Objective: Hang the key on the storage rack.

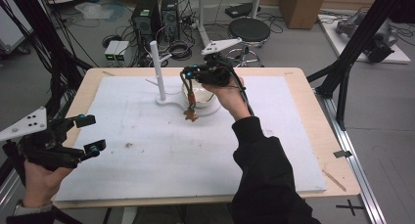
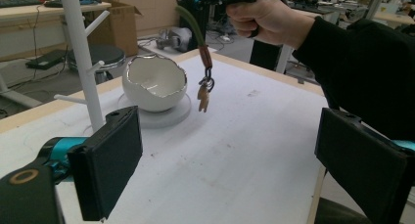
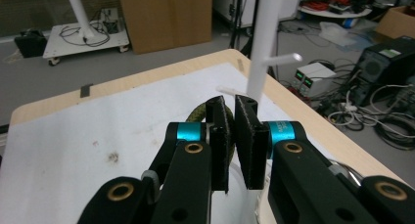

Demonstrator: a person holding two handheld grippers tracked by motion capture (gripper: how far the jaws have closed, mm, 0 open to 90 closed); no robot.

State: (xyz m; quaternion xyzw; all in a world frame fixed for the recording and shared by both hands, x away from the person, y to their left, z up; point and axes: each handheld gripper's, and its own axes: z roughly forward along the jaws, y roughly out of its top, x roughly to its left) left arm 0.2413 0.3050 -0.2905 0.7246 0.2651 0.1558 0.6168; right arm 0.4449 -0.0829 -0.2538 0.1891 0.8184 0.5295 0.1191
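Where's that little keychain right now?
In the high view, the keychain dangles from the right claw near the table's far middle, just in front of the white bowl, right of the white stand.

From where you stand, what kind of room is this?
Probably a robotics or electronics lab, not a home: computer towers and tangled cables sit on the floor behind the table, and cardboard boxes stand nearby.

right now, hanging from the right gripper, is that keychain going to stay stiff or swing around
Probably swing. The keychain hangs limp from the right gripper: a green cord loop bending down to a metal ring and small charm, so it looks floppy and light. Moved fast, the charm may knock the eggshell-shaped bowl, whose thin jagged rim looks fragile.
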